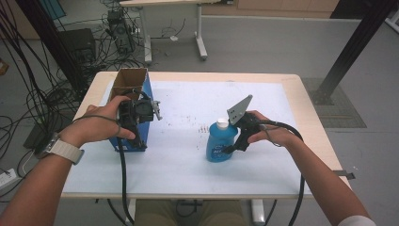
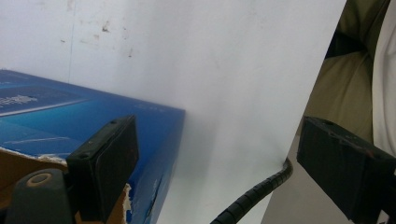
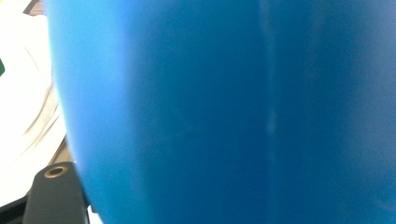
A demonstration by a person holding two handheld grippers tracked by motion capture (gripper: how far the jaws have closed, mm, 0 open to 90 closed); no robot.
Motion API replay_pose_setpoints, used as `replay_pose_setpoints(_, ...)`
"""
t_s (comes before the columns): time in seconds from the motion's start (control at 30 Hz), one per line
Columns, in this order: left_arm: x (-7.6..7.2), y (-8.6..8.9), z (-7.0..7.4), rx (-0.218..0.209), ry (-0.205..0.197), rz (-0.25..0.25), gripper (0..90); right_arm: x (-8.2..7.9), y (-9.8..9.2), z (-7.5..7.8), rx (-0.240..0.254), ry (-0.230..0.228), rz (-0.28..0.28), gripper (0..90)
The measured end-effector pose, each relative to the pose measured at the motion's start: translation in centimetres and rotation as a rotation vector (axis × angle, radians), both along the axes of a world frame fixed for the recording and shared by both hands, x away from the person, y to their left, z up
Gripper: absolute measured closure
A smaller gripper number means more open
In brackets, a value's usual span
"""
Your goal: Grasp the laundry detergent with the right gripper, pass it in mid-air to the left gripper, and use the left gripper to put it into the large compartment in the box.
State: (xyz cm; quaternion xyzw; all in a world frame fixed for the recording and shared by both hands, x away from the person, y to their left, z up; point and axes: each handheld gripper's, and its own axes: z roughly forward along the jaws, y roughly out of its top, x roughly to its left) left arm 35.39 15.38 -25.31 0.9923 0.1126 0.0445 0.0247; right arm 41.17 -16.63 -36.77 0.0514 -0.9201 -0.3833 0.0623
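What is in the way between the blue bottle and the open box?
Nothing visible. The blue bottle stands upright at the right tongs, and only bare white table cover lies between it and the blue box. The left tongs are at the box's near side, with one black pad over its torn edge.

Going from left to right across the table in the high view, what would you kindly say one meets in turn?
Open blue cardboard box → left tool → blue bottle with white cap → right tool.
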Motion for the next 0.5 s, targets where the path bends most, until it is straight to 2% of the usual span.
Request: replay_pose_setpoints(0.5, 0.07, -0.18, -0.06, 0.003, 0.002, -0.005, 13.5, -0.05, -0.35, -0.53, 0.030, 0.002, -0.005, 20.2)
